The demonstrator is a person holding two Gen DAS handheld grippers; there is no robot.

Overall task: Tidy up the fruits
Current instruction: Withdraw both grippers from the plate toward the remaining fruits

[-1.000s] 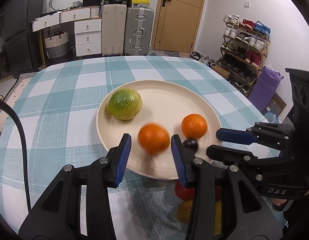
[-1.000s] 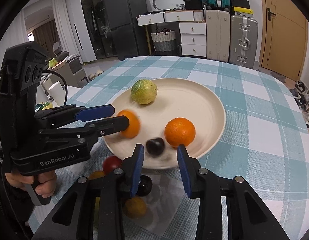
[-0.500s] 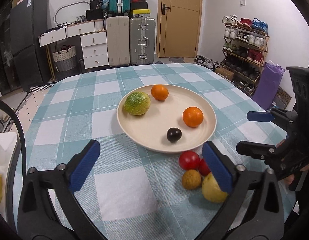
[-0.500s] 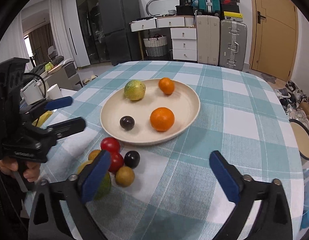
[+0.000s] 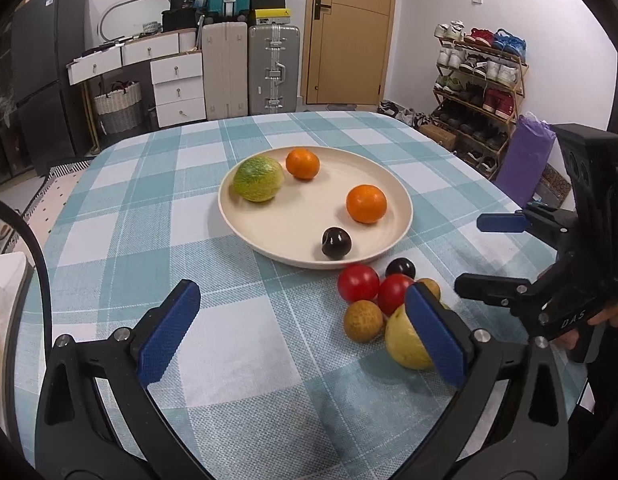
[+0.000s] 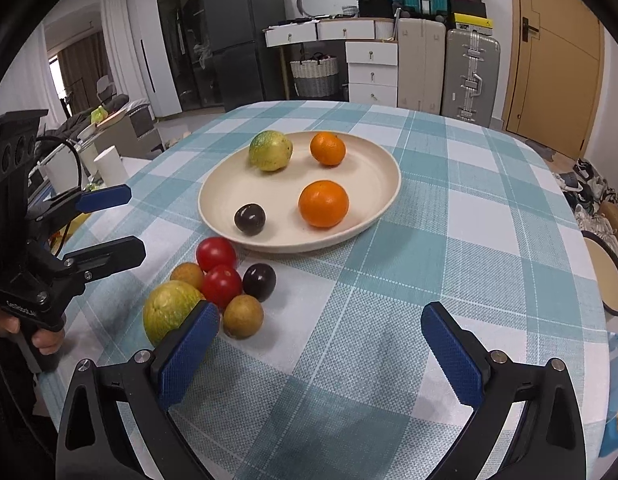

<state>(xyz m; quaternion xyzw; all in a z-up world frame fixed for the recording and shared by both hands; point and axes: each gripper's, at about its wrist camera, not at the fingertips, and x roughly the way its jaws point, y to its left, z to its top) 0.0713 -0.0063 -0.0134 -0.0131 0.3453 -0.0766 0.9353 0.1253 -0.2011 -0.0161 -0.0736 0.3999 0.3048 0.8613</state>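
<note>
Both grippers hang empty, jaws wide — left gripper (image 5: 301,326), right gripper (image 6: 321,346). Four fruits sit on the plate (image 6: 383,200); the cluster (image 6: 221,286), apparently six, waits beside its near rim — next pickings, probably.

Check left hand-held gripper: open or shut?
Open. The left hand-held gripper has its blue pads spread wide over the tablecloth, nothing between them.
</note>
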